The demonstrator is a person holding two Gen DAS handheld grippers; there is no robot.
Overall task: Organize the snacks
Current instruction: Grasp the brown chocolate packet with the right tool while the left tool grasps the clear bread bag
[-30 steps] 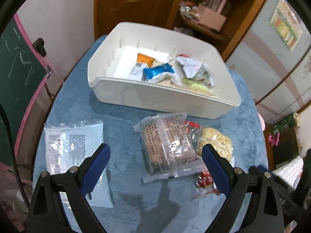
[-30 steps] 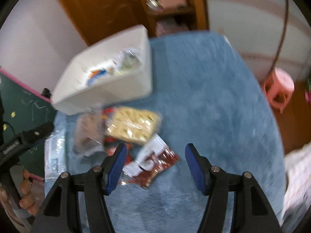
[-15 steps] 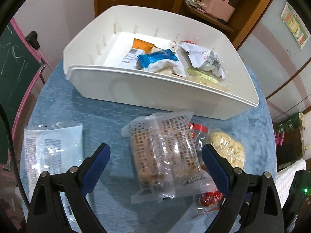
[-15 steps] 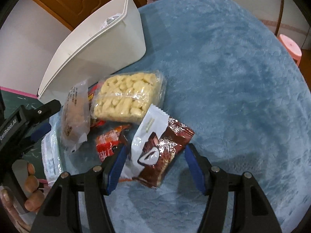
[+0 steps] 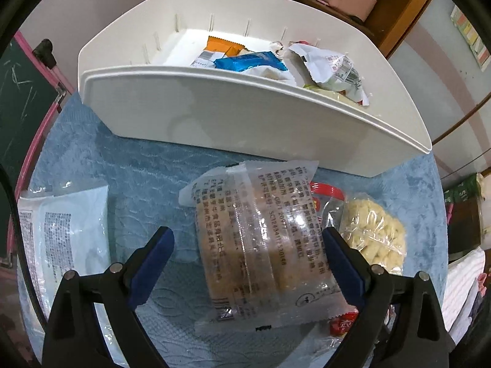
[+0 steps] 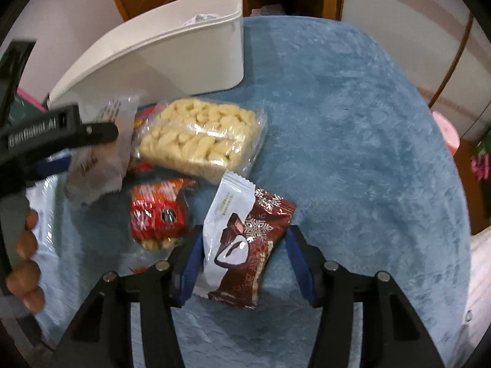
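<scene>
Both grippers are angled steeply down over the blue-covered counter (image 6: 353,122). The L gripper (image 5: 248,263) is spread wide, fingers (image 5: 153,263) released, w/ the clear cake pkt (image 5: 264,245) lying flat between them, no pad seen pressing on it. Just right of that pkt, a clear bag of pale puffs (image 5: 373,239) is seen, and a light-blue pkt (image 5: 70,236) lies apart at left. The white bin (image 5: 245,116) stands behind, already loaded w/ assorted wrappers at its right end. The R gripper (image 6: 245,263) has just been closing; the brown-and-white choc pkt (image 6: 245,239) is framed between its fingers, left pad touching the pkt's edge, right pad not clearly in contact, so no firm grasp yet. A red snack pkt (image 6: 159,211) sits just left of it, puffs bag behind.
</scene>
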